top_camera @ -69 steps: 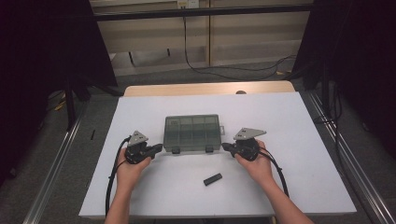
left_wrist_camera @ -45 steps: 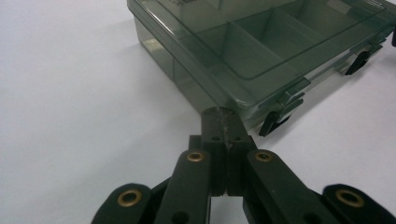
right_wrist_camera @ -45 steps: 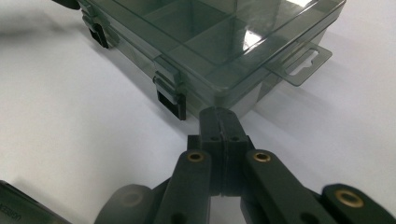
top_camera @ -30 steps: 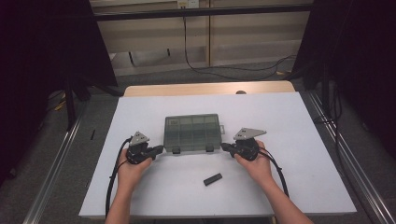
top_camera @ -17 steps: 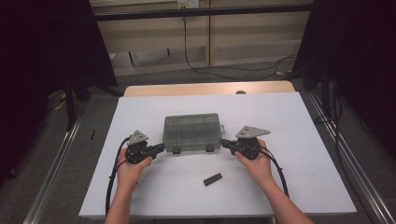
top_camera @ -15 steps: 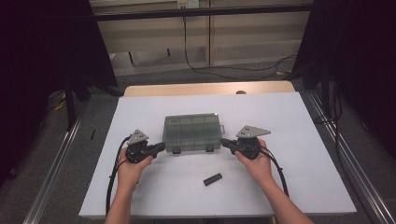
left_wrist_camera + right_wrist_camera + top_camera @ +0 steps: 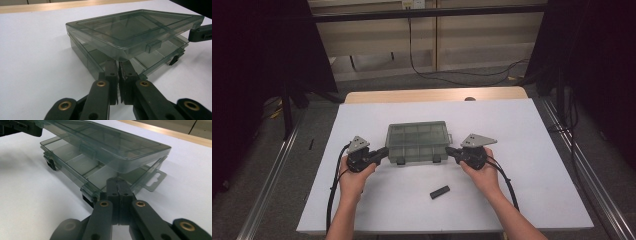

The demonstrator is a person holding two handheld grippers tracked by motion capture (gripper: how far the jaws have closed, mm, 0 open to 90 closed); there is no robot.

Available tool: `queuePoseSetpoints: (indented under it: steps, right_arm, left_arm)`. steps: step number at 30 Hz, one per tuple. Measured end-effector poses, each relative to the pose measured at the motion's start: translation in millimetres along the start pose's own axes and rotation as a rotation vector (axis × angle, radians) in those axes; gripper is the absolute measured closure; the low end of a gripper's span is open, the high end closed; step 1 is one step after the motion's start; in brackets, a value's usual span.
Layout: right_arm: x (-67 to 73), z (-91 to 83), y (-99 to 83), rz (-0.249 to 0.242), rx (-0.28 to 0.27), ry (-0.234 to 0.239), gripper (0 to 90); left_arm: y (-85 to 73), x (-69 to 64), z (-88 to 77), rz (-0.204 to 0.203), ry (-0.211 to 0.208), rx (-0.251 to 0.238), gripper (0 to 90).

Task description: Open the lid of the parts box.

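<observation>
A smoky, see-through compartment box [image 7: 417, 142] sat near the middle of the white worktop [image 7: 522, 130], its lid [image 7: 135, 32] raised a little way above the tray (a wedge of gap showed along the near edge in both gripper views). The left hand-held gripper [image 7: 382, 153] lay at the box's 8 o'clock corner, held by the person's left hand [image 7: 353, 175]; in the left gripper view [image 7: 119, 72] its jaws stood almost together, with only a thin slit between them, the tips tucked under the lid's front corner and clamped on nothing that could be made out. The right hand-held gripper [image 7: 451, 152] met the box at its 4 o'clock corner, in the right hand [image 7: 482, 172]; in the right gripper view [image 7: 118, 185] its jaws were pressed fully together, tips beneath the lifted lid's corner. A small black bar [image 7: 440, 191] lay on the worktop at about 5 o'clock from the box, well apart from it and from both hands. A clear hang tab [image 7: 153, 181] jutted from the box's right end.
</observation>
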State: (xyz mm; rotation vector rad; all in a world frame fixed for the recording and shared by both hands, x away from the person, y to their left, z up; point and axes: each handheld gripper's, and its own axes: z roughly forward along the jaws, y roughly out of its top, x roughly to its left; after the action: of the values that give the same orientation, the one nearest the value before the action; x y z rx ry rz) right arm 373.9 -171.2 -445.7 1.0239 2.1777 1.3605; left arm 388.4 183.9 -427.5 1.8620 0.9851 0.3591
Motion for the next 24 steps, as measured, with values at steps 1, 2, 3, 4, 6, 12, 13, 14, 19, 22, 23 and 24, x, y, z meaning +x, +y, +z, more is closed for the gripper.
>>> queuePoseSetpoints:
  steps: [1,2,3,4,6,12,13,14,19,22,23,24]
  right_arm:
    - [0.6,0.8,0.0,-0.006,0.000,-0.004,90.0]
    - [0.9,1.5,0.1,-0.021,-0.001,-0.010,90.0]
    - [1.4,1.5,0.2,-0.027,0.001,-0.016,90.0]
    - [1.5,1.6,-0.1,-0.027,0.000,-0.016,90.0]
    - [1.3,1.7,-0.6,-0.015,-0.005,-0.016,90.0]
    - [3.6,1.4,-1.6,-0.022,-0.008,-0.032,90.0]
    - [3.9,1.4,-2.0,-0.019,-0.011,-0.034,90.0]
    - [4.2,1.5,-2.2,-0.019,-0.013,-0.036,90.0]
    - [5.2,1.4,-2.9,-0.023,-0.018,-0.041,90.0]
    - [4.5,1.4,-3.4,-0.021,-0.021,-0.038,90.0]
    - [4.5,1.4,-3.4,-0.020,-0.021,-0.038,90.0]
    - [4.6,1.4,-3.4,-0.019,-0.022,-0.038,90.0]
  left_arm:
    - [0.1,0.0,0.6,0.000,0.007,-0.006,85.8]
    - [0.1,-0.2,0.8,0.000,0.012,-0.011,85.8]
    - [0.4,-0.7,0.9,0.000,0.020,-0.012,85.4]
    - [0.8,-1.0,1.0,0.004,0.025,-0.017,85.1]
    - [1.6,-1.5,1.3,0.005,0.040,-0.028,83.4]
    - [4.9,-2.4,1.6,0.015,0.066,-0.043,80.5]
    - [4.9,-2.4,1.6,0.015,0.066,-0.043,80.5]
    - [6.0,-2.8,2.0,0.015,0.079,-0.055,80.3]
    - [9.6,-1.7,2.8,0.025,0.095,-0.074,80.3]
    - [13.1,-0.7,4.1,0.031,0.097,-0.089,80.3]
    - [14.2,-0.1,4.5,0.028,0.103,-0.086,80.3]
    - [15.1,0.4,4.9,0.021,0.109,-0.084,80.3]
